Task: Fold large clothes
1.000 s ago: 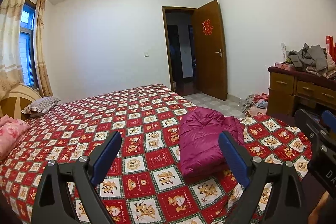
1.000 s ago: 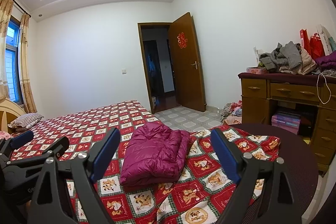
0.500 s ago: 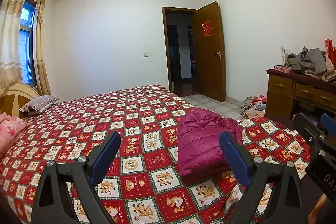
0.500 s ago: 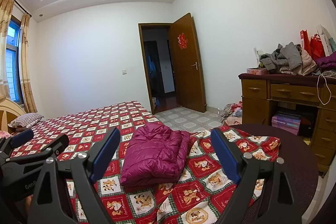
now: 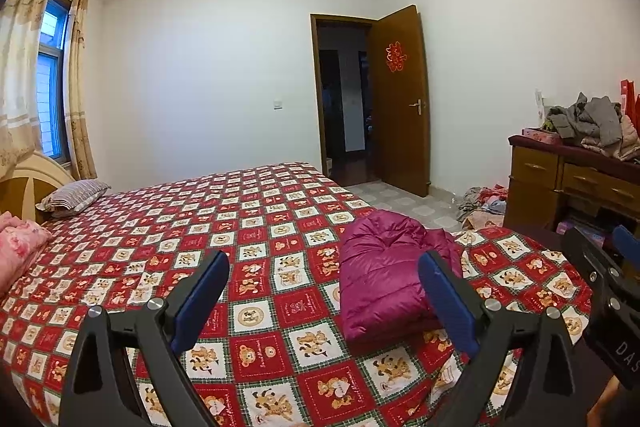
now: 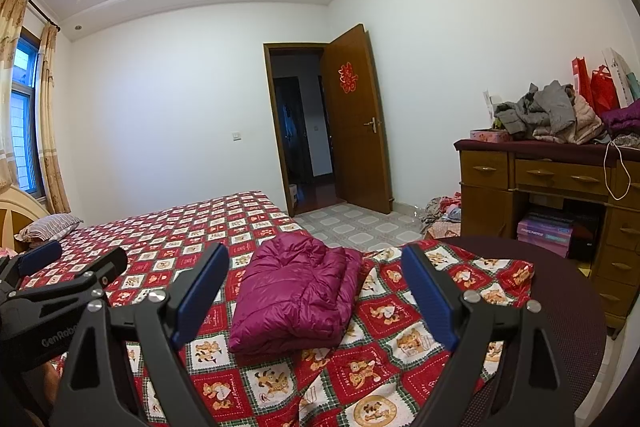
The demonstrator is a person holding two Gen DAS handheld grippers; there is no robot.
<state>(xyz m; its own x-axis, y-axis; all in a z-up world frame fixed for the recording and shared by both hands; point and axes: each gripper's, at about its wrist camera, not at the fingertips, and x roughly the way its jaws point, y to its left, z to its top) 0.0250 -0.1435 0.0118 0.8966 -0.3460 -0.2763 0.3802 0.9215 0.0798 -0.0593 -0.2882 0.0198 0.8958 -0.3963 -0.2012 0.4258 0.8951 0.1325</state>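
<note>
Left wrist view unchanged: folded magenta jacket [image 5: 384, 267] on bed [image 5: 256, 211], both grippers' jaws spread.

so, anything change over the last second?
Barely. The left claw tilted up slightly, so the bed and jacket sit a little lower in its view. Nothing was grasped or released. Both claws stay open and empty, the right claw hardly moved, and the jacket stays folded.

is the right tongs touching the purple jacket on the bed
Apart. The right wrist view shows the right tongs open and empty, raised short of the folded purple jacket, which lies alone on the bedspread.
</note>
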